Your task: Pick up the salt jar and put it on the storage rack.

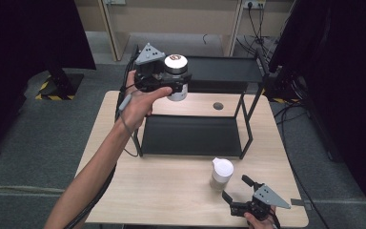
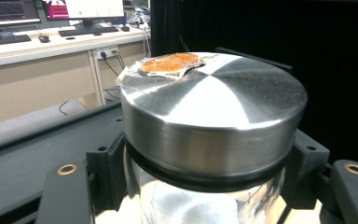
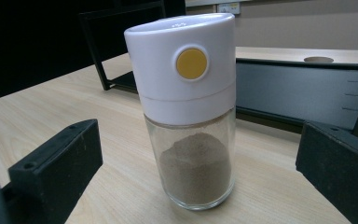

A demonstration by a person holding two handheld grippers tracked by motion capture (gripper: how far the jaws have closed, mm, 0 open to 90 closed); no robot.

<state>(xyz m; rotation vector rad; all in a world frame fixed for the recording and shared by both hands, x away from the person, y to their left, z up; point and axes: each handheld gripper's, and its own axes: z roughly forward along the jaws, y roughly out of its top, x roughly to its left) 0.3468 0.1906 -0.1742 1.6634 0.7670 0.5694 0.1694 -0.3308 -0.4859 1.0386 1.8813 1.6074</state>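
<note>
Nearest, at the table's (image 1: 124, 191) front edge, the right gripper (image 1: 238, 190) rests low in the person's hand, its jaws spread wide and aimed at a shaker (image 1: 221, 174) just beyond their tips. Nothing sits between them. The shaker (image 3: 189, 112) stands upright on the bare wood, white cap with a yellow button, brownish powder in the glass below; it looks lined up for a grasp, not yet touched.

Behind it stands a black two-tier rack (image 1: 193, 136), lower shelf bare.

Farther back, the left forearm stretches up and forward from the bottom edge, hand (image 1: 136, 105) raised above the rack's left end. The left gripper (image 1: 171, 86) is clamped on a jar (image 1: 177, 78) just below its metal lid (image 2: 212, 112), held upright, level with the top shelf (image 1: 224, 69), likely so it can be set there without tipping.
</note>
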